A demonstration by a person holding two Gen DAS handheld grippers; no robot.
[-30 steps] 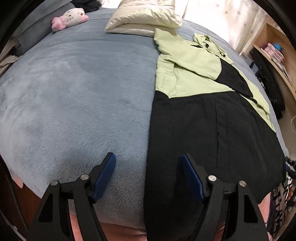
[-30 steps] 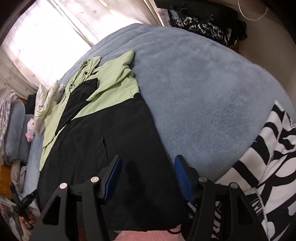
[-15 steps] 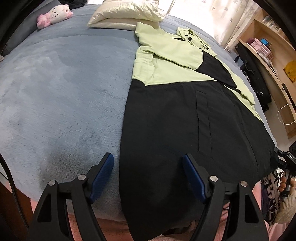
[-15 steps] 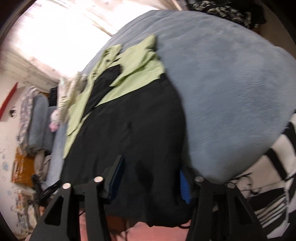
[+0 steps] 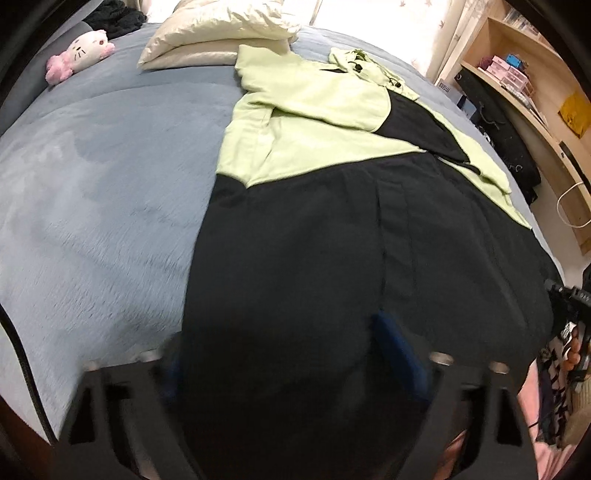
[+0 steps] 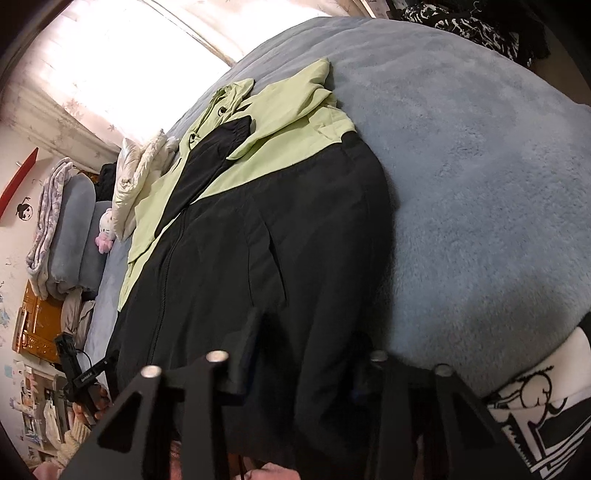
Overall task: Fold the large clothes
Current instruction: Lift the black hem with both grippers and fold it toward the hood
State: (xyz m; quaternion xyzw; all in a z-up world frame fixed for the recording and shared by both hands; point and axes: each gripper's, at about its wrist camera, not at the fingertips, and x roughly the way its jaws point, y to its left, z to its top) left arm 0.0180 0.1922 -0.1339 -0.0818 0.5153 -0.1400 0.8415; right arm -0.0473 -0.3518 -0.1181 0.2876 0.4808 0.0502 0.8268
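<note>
A large black and light-green jacket [image 5: 332,229] lies flat on a blue-grey bed, sleeves folded across the chest, black hem toward me. It also shows in the right wrist view [image 6: 266,229]. My left gripper [image 5: 280,354] is open, its jaws straddling the hem's left corner with black fabric between them. My right gripper [image 6: 303,362] is open over the hem's right corner, fabric between its jaws. The fingertips are blurred and partly hidden against the black cloth.
The blue-grey plush blanket [image 5: 92,177] covers the bed. A cream pillow [image 5: 221,33] and a pink-white plush toy [image 5: 79,55] lie at the head. Wooden shelves [image 5: 535,74] stand at the right. A black-and-white patterned cloth [image 6: 535,406] hangs at the bed's near right edge.
Both grippers have moved forward and down onto the jacket's hem; black fabric now lies between the jaws of each. The jaws stay apart.
</note>
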